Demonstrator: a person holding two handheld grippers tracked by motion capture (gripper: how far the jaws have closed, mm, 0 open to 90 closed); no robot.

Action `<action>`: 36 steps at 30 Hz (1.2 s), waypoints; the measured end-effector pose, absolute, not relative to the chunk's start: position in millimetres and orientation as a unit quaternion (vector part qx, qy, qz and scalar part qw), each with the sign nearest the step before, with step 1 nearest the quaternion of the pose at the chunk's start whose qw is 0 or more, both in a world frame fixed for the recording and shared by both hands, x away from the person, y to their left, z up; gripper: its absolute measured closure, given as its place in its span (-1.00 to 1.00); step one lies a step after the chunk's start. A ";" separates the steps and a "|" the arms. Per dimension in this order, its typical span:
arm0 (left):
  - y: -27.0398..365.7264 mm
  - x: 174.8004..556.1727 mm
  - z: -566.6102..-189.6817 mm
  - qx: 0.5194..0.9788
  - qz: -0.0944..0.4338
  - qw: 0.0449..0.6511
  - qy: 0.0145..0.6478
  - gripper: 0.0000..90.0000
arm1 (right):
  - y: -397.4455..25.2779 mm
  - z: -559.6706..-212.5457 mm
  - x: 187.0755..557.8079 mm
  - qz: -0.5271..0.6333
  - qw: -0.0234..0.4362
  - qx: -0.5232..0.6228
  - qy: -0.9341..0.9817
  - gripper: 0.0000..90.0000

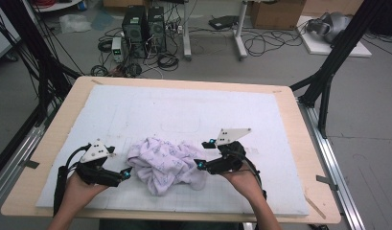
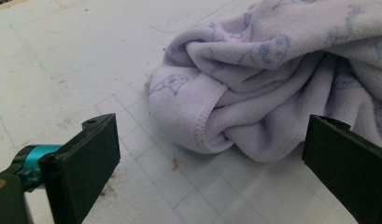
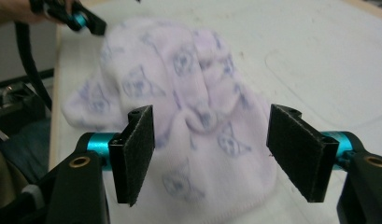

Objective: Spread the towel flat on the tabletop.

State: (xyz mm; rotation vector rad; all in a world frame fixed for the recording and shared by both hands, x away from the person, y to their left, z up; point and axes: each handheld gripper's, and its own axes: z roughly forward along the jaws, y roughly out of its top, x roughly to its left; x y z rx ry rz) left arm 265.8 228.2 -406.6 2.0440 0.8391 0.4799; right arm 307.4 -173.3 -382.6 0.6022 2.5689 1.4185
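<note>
On the left, we hold our left gripper (image 1: 127, 173) low over the white mat (image 1: 184, 110). Its jaws are wide apart and hold nothing. It points at the left side of the towel (image 1: 167, 164), and in the left gripper view the tips sit just beside the towel's (image 2: 272, 93) rolled hem. We think it waits there so it can pinch that edge.

In the middle lies the towel, all bunched up in a soft heap. It is pale purple with little cat faces. It sits on the near part of the mat, between our two grippers. It is in a lump, so we guess it needs to be pulled flat or folded.

On the right, our right gripper (image 1: 200, 164) points in at the other side of the heap. Its jaws are spread wide too, with nothing in them. In the right gripper view the towel (image 3: 188, 121) sits right between the pads (image 3: 137, 156), very near. We think coming from both sides lets us grab two edges at once.
</note>
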 end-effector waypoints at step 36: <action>167.1 300.9 -423.6 0.857 0.143 0.415 0.269 0.49 | -162.2 -424.2 312.1 0.440 0.055 0.177 0.879 0.83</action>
